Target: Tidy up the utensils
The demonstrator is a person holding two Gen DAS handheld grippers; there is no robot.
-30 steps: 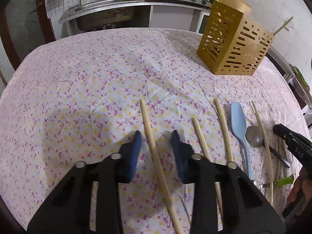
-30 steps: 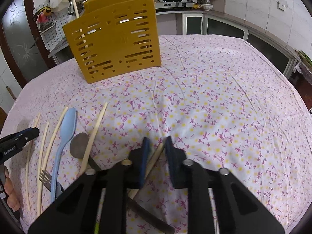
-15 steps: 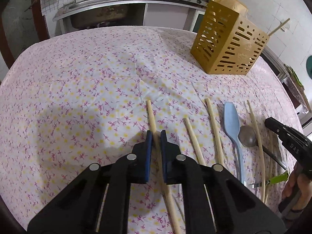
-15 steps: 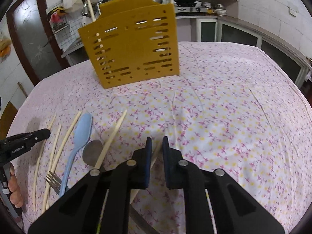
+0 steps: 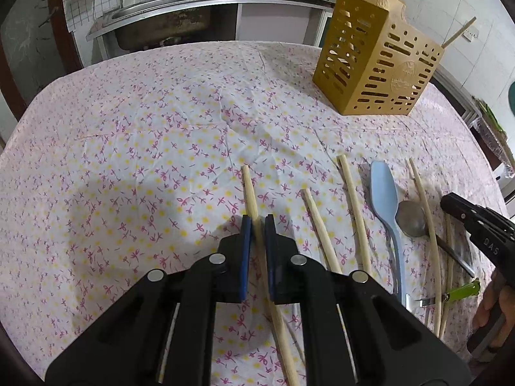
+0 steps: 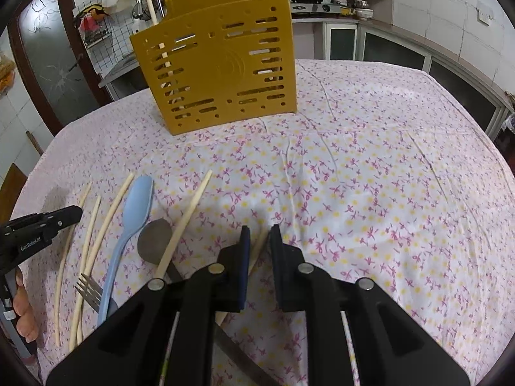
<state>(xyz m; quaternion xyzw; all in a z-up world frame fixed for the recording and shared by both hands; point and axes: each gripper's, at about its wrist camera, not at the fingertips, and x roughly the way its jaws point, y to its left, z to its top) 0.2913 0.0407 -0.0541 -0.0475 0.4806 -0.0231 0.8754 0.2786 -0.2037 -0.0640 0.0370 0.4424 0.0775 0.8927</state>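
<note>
My left gripper [image 5: 256, 222] is shut on a pale wooden chopstick [image 5: 251, 189] whose tip points away over the floral cloth. My right gripper [image 6: 259, 234] is shut on another chopstick [image 6: 260, 244] and has lifted it. A yellow slotted utensil holder [image 5: 373, 61] stands at the far right of the left wrist view and shows close ahead in the right wrist view [image 6: 219, 67], with chopsticks standing in it. A blue plastic spoon [image 6: 133, 218], a metal spoon [image 6: 154, 246], a fork [image 6: 88, 291] and several chopsticks [image 6: 185, 222] lie on the cloth.
A dark knife [image 6: 238, 357] lies under the right gripper. A green-handled utensil [image 5: 460, 291] lies at the right in the left wrist view. A steel sink [image 5: 161, 22] and counter stand beyond the table's far edge. The table edge curves off at left and right.
The left gripper closed on its chopstick and moved forward. The right gripper tightened on its chopstick and rose toward the yellow holder, which now looks closer.
</note>
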